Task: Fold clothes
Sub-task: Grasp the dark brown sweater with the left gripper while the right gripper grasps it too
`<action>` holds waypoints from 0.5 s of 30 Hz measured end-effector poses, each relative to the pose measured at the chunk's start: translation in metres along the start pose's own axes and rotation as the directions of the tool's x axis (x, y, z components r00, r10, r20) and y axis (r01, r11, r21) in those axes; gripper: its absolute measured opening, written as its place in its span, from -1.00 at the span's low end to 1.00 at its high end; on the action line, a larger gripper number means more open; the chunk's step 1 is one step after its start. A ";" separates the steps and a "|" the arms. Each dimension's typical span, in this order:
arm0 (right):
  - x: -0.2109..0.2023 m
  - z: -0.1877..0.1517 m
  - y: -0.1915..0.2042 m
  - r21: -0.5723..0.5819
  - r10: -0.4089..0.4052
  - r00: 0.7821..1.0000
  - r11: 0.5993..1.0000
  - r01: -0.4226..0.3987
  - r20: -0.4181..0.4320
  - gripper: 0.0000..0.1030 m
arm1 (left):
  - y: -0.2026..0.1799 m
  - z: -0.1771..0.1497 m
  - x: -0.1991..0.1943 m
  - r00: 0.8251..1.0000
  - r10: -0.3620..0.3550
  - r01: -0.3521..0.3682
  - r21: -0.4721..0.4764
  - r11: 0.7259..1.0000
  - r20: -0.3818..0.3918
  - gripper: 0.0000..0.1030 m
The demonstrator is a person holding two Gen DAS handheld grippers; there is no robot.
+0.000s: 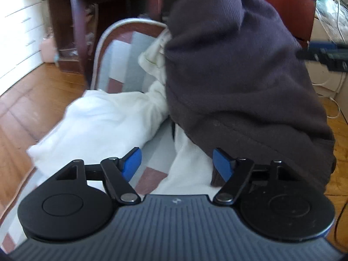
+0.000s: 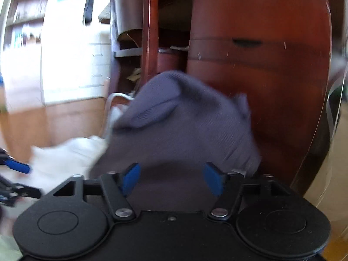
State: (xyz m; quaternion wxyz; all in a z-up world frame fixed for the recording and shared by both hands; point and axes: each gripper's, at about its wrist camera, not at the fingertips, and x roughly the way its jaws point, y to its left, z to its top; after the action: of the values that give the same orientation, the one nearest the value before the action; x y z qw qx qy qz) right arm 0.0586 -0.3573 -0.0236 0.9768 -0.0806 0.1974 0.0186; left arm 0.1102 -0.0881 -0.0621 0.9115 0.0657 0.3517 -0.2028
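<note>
Here a dark sweater (image 1: 239,82) stands heaped on the right of a checked board (image 1: 121,61), rising high and spilling off the board's right edge. In the right wrist view the same sweater (image 2: 178,126) looks greyer and blurred, bunched just ahead of the fingers. A white garment (image 1: 104,121) lies crumpled to its left, touching it, with one fold running under the dark cloth toward the near edge. A paler, yellowish cloth (image 1: 154,58) peeks out behind, at the sweater's far left side.

The left gripper (image 1: 177,165) is held low over the near end of the board, level and pointing along it. Its blue fingers (image 1: 131,164) are spread wide with nothing between them; the right one sits right at the sweater's near hem, though contact is unclear. The right gripper (image 2: 171,179) points at the near flank of the sweater, its fingers (image 2: 130,178) likewise wide apart and holding nothing, with dark cloth filling the gap beyond them. The left gripper (image 2: 17,167) shows at the left edge of the right wrist view, over the white garment (image 2: 65,158).

The board has a grey rounded rim at its far end. Beyond it stands dark red wooden furniture (image 2: 261,65), close behind the sweater. White drawers (image 1: 19,26) stand far left on a wood floor (image 1: 32,100). Cables and a power strip (image 1: 326,54) lie on the right.
</note>
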 end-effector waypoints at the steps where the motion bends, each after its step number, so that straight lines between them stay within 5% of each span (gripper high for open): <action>1: 0.007 0.005 -0.001 -0.027 -0.039 0.999 0.999 0.039 0.008 0.87 | 0.005 0.001 0.004 1.000 -0.020 0.020 -0.026 0.999 -0.004 0.40; 5: 0.041 0.026 -0.011 -0.049 -0.125 0.991 0.991 0.128 0.053 0.87 | 0.034 0.004 0.009 0.997 -0.072 0.071 -0.156 0.985 -0.002 0.40; 8: 0.075 0.039 -0.016 -0.023 -0.081 0.996 0.996 0.082 0.049 0.76 | 0.053 0.007 0.006 0.998 -0.061 0.063 -0.191 0.980 0.015 0.40; 9: 0.085 0.041 -0.019 0.012 -0.030 0.999 0.999 0.030 0.022 0.48 | 0.059 0.008 0.004 0.999 -0.044 0.046 -0.192 0.980 0.017 0.40; 10: 0.093 0.043 -0.020 0.046 0.016 1.000 0.999 -0.016 -0.003 -0.49 | 0.064 0.008 0.004 0.999 -0.034 0.037 -0.196 0.980 0.019 0.40; 11: 0.097 0.044 -0.017 0.077 0.051 0.998 0.996 -0.049 -0.027 -0.65 | 0.070 0.008 0.001 0.999 -0.034 0.038 -0.207 0.978 0.025 0.40; 15: 0.080 0.044 0.008 0.137 0.247 0.969 0.960 -0.244 0.001 -0.69 | 0.092 0.001 -0.007 0.984 -0.152 0.173 -0.303 0.937 0.093 0.47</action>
State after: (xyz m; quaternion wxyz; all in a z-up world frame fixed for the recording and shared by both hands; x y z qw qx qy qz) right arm 0.1485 -0.3414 -0.0163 0.9686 0.0112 0.2145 0.1254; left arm 0.1443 -0.0020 -0.0589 0.9020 -0.1144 0.3521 -0.2219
